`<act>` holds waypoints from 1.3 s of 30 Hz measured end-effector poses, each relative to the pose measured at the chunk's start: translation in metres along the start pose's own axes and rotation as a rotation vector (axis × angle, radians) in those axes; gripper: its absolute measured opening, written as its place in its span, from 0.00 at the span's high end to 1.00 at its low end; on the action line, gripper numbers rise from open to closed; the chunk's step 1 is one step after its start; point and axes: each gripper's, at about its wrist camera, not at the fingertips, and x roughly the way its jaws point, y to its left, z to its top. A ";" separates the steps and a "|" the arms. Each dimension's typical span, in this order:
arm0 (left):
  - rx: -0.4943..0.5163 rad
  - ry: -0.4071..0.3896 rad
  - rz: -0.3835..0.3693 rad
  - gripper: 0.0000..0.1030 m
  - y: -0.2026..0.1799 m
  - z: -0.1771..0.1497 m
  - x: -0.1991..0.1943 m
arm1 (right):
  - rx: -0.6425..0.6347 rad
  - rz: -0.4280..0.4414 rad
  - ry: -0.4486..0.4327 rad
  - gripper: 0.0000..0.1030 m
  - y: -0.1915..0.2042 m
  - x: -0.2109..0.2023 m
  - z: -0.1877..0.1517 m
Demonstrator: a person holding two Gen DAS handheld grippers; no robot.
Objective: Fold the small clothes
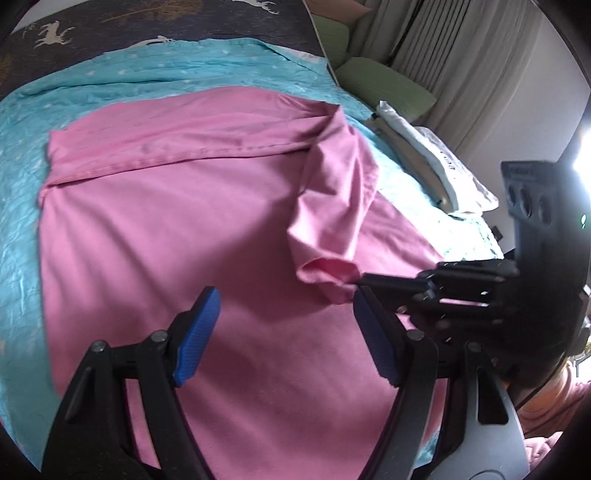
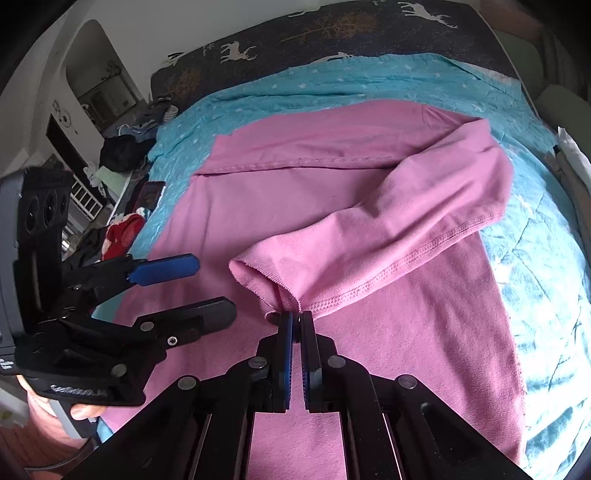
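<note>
A pink long-sleeved shirt lies spread flat on the bed, with its far edge folded over along a seam. One sleeve runs diagonally across the body toward me, lifted at its cuff. My right gripper is shut on the cuff's hem. In the left wrist view the right gripper comes in from the right and pinches the cuff. My left gripper hangs open over the shirt's body just left of the cuff, with nothing between its blue pads. In the right wrist view the left gripper also stands open.
A turquoise star-print bedspread lies under the shirt, over a dark deer-print blanket. Green cushions and a white folded item line the right bed edge. A phone, red cloth and a black bag sit at the left.
</note>
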 end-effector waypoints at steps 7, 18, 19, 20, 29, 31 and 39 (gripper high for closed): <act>-0.013 0.068 -0.008 0.73 0.003 0.012 0.024 | 0.002 0.016 0.000 0.97 0.001 0.003 0.000; -0.039 0.055 -0.056 0.56 -0.003 0.020 0.026 | 0.011 0.029 0.000 0.97 -0.003 0.004 -0.003; -0.036 0.052 -0.061 0.56 -0.004 0.021 0.025 | 0.012 0.030 -0.001 0.97 -0.003 0.004 -0.003; -0.034 0.049 -0.069 0.57 -0.005 0.022 0.025 | 0.011 0.032 0.000 0.97 -0.002 0.004 -0.003; -0.060 0.022 0.010 0.98 0.016 0.028 0.015 | 0.002 0.045 -0.005 0.97 0.001 0.004 -0.003; -0.078 -0.040 0.061 0.99 0.028 0.029 -0.003 | 0.000 0.069 -0.009 0.96 0.002 0.002 -0.003; -0.133 -0.151 0.108 0.99 0.072 0.068 -0.055 | -0.006 0.084 -0.011 0.94 -0.002 -0.001 -0.004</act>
